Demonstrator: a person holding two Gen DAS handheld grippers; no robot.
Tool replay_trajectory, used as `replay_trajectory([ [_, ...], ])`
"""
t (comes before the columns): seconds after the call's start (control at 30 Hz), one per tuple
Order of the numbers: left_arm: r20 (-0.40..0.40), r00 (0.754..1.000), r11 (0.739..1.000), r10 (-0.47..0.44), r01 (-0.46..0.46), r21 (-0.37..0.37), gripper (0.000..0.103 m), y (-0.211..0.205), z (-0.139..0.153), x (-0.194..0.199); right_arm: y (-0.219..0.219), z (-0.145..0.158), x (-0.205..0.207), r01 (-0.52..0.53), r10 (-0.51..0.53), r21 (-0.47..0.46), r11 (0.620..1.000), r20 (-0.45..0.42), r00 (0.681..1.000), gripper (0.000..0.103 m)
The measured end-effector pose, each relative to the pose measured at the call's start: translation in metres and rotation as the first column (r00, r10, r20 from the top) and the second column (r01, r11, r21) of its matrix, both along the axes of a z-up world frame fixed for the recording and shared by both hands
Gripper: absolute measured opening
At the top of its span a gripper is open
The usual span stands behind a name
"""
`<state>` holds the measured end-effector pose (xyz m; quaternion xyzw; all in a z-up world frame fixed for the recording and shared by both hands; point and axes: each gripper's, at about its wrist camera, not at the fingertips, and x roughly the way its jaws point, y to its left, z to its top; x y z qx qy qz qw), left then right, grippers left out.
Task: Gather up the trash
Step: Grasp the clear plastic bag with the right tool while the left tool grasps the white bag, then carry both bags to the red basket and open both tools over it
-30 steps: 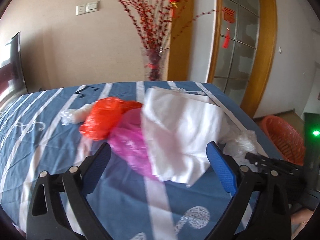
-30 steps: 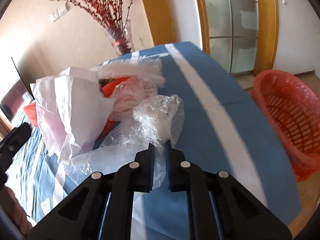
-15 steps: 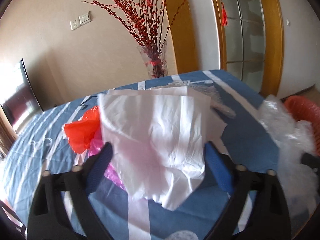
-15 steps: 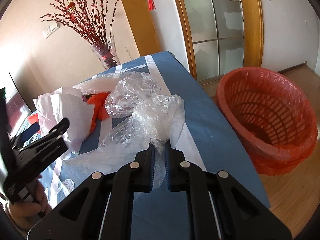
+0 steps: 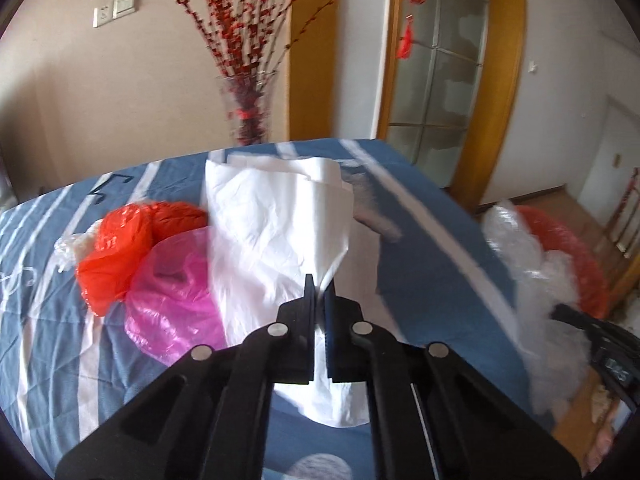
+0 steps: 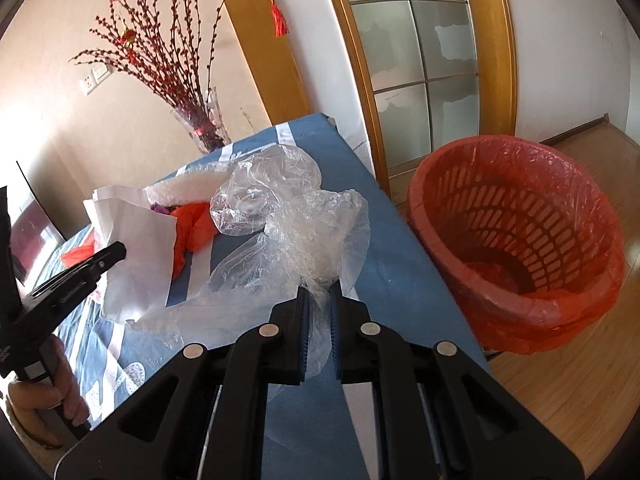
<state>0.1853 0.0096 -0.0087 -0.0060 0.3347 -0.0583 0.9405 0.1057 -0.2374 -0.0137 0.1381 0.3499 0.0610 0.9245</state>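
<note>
On the blue striped table [image 5: 420,216], the left gripper [image 5: 320,292] pinches the white plastic bag [image 5: 276,232]; the right gripper [image 6: 320,300] clenches the clear plastic wrap [image 6: 296,216], with the red basket [image 6: 516,240] at three o'clock.

Location: a home, most likely a living or dining room. Indicators: bench [image 5: 420,216] covered with a blue striped cloth; glass vase [image 5: 248,108] of red branches; wood-framed glass door [image 6: 420,60] with red hanging ornaments; wall switches [image 5: 116,10]; wooden floor [image 6: 580,380]; red basket [image 6: 520,240] lined with a bag.
</note>
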Motion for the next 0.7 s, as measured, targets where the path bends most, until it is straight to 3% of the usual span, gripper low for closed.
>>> replay_trajectory([
  [0.27, 0.044, 0.991, 0.989, -0.127, 0.130, -0.067, 0.005, -0.030, 0.031, -0.014, -0.016, 0.008, -0.004, 0.024, -0.024, 0.005, 1.000, 0.031, 0.999, 0.010],
  [0.7, 0.063, 0.957, 0.949, -0.283, 0.289, -0.129, 0.005, -0.100, 0.046, -0.002, -0.071, 0.021, -0.006, 0.158, -0.155, -0.033, 0.987, 0.076, 0.985, 0.010],
])
